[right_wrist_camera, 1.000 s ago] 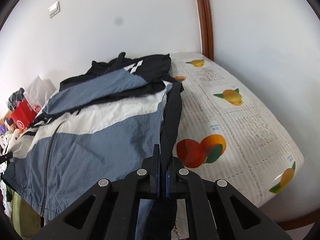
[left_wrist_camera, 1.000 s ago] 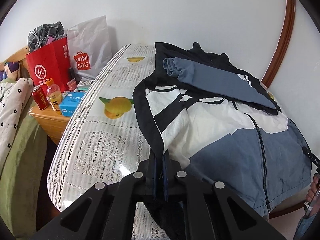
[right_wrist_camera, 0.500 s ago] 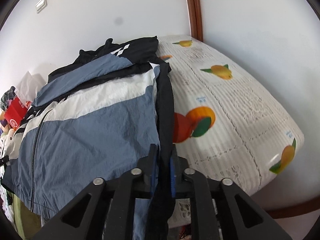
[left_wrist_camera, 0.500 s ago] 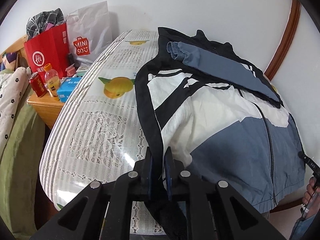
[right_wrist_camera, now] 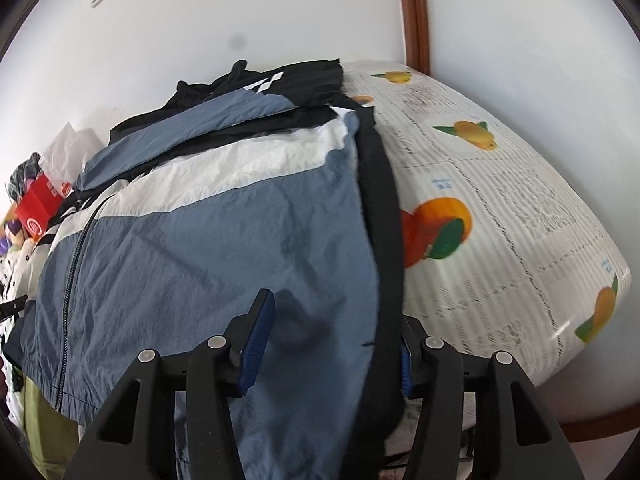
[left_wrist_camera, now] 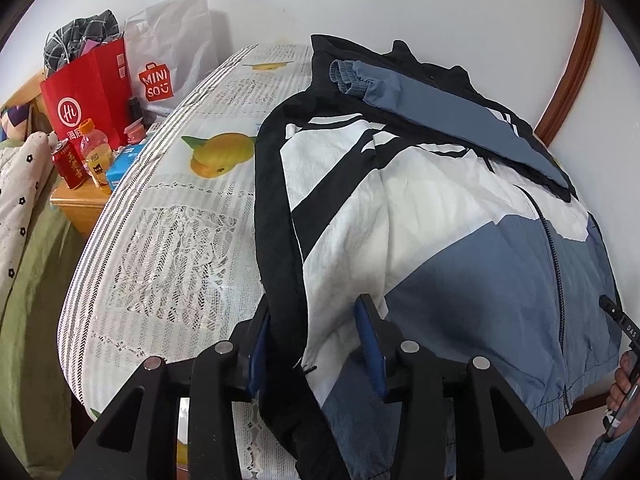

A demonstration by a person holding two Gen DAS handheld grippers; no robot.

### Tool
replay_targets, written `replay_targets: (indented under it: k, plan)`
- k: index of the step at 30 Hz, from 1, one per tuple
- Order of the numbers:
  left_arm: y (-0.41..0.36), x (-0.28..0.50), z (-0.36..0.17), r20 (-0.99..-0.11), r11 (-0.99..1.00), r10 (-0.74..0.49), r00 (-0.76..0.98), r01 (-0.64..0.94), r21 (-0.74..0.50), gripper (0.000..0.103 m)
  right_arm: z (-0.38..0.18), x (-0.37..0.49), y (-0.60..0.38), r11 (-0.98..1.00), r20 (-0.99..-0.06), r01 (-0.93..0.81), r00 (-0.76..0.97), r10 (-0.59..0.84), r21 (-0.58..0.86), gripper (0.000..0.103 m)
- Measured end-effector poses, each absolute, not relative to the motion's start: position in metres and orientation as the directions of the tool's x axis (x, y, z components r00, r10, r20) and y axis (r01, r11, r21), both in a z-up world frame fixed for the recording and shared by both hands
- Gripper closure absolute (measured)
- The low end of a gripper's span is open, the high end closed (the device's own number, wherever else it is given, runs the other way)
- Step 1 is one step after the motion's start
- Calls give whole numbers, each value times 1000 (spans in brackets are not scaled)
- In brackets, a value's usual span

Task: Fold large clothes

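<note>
A blue, white and black zip jacket (left_wrist_camera: 440, 220) lies front up on the table, with a blue sleeve (left_wrist_camera: 440, 108) folded across its chest. My left gripper (left_wrist_camera: 312, 316) straddles the jacket's black side edge near the hem; its jaws are opening and the pads no longer pinch the cloth. In the right wrist view the jacket (right_wrist_camera: 220, 232) fills the left half. My right gripper (right_wrist_camera: 334, 320) stands over the opposite black edge, jaws opening, blue fabric lying loose between the pads.
The table (left_wrist_camera: 172, 240) carries a fruit-print lace cloth (right_wrist_camera: 500, 200). To the left, a nightstand (left_wrist_camera: 80, 204) holds a red bag (left_wrist_camera: 84, 96), a white bag (left_wrist_camera: 172, 52), a bottle (left_wrist_camera: 96, 156) and a can (left_wrist_camera: 70, 162). A hand (left_wrist_camera: 624, 380) shows at the right edge.
Both grippers were shut on the jacket's black side edges and have spread apart, letting the cloth go. Both sank toward the table and the jacket's lower part settled flatter.
</note>
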State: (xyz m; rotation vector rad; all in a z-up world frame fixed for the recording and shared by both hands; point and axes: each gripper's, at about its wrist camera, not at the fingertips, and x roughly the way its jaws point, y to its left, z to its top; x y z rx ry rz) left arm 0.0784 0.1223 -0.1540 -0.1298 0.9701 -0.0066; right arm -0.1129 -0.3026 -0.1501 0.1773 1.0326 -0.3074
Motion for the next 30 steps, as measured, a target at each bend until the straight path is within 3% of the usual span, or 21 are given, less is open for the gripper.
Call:
replay_targets:
  k: [5,7,9,11,13,16,21,30]
  plan:
    - [112,79,-157,-825,998,-19,565,-39,-50,60,-153,-107,-296,944,-857,328,480,-186,-21,49]
    - [110,78,-158,-822,999,-7,569,-36,-33,60,-154,-106,-292,946,-852,321,484,-199,-38,55]
    - [110,76,-158,-820,999,-5,572,-38,-33,62,-155,-106,-289,947,-847,315,488,-213,-57,68]
    - [109,76,-157,-821,999,-3,571,-38,-31,67,-154,-106,-287,950,-846,308,489,-211,-58,90]
    - [106,76,-156,-823,999,3,568,-29,-16,93,-150,-106,-287,954,-846,298,497,-191,-40,93]
    - [107,73,-148,-813,1000,3,583,-22,-13,97,-137,-108,-288,956,-829,293,529,-180,-21,96]
    - [124,67,-115,-760,993,-62,647,-37,-113,98,-101,-110,-292,957,-785,288,602,-148,41,98]
    - [130,80,-75,-693,988,-76,717,-41,-151,98,-63,-92,-291,962,-736,269,658,-158,34,98]
